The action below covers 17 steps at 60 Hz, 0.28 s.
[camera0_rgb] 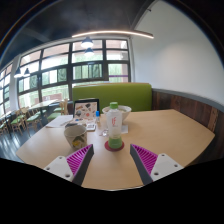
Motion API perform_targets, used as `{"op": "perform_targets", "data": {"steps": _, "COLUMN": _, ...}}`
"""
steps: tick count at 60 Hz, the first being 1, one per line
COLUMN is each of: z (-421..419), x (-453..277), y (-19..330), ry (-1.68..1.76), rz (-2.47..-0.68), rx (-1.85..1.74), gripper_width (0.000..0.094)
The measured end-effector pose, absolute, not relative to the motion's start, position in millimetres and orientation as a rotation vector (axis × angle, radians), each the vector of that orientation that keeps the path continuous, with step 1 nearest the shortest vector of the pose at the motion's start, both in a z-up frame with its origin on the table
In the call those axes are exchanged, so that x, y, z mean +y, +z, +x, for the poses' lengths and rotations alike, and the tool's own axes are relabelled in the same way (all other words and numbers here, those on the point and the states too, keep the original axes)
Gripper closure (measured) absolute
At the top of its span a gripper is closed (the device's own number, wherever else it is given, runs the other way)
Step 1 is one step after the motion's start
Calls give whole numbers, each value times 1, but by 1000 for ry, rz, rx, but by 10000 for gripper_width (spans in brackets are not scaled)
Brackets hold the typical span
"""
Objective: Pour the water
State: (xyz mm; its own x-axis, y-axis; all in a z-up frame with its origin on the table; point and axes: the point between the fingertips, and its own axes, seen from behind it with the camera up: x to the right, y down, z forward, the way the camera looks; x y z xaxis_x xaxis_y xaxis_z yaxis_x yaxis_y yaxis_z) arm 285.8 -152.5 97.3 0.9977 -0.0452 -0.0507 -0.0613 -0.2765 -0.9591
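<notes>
Your gripper (113,160) has its 2 fingers apart, holding nothing. The green-capped bottle (114,126) stands upright at frame centre, dead ahead beyond the fingertips, on the table (170,130).

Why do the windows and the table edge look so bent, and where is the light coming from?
Gripper view: the wide-angle lens bows the large windows and the rim of the light wooden table; daylight comes through those windows, and a long ceiling strip light glares white; the clear plastic bottle with a green cap just beyond the open gripper looks fairly sharp.
</notes>
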Motion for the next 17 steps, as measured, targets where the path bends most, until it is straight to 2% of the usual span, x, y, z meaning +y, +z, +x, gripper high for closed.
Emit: {"op": "perform_targets", "data": {"steps": 17, "z": 246, "x": -249, "y": 112, "ry": 27, "rz": -1792, "rx": 41, "gripper_width": 110}}
